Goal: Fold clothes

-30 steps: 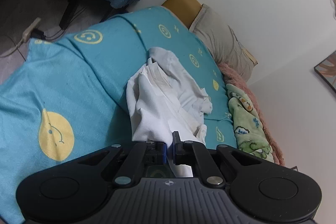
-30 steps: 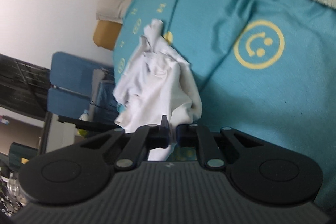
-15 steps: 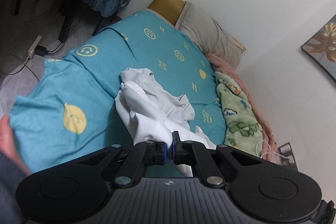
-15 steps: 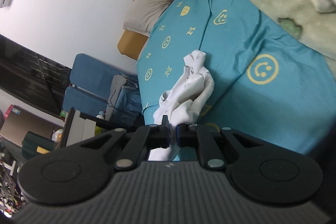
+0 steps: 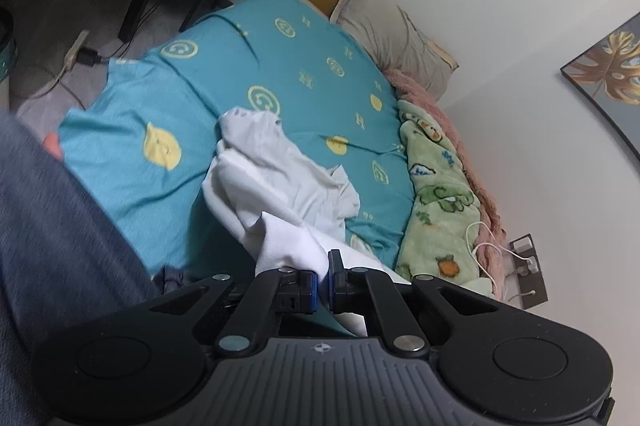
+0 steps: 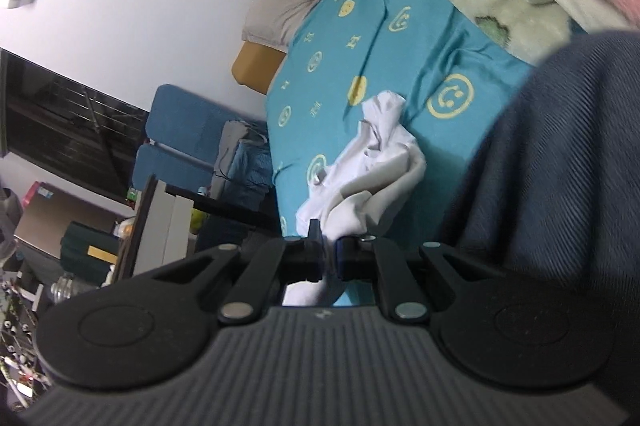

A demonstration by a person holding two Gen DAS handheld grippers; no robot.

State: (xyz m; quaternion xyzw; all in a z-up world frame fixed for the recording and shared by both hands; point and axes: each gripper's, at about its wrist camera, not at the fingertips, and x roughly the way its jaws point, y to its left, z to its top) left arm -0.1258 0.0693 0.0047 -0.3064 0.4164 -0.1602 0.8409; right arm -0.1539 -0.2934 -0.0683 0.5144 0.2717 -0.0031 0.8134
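A crumpled white garment trails from the teal bedspread up toward both cameras. My left gripper is shut on one bunched edge of it, with white cloth pinched between the blue pads. In the right wrist view the same white garment hangs from my right gripper, which is shut on another edge. The far end of the garment still rests on the bed. A person's dark blue clothing fills the right side of that view and part of the left wrist view.
A green patterned blanket and pink blanket lie along the wall side of the bed. A grey pillow sits at the head. A blue chair, desk and cluttered floor stand beside the bed. A white cable lies on the blanket.
Both grippers have pulled up and back from the bed, still shut on the garment, which now stretches out longer. The person's dark clothing has come into both views.
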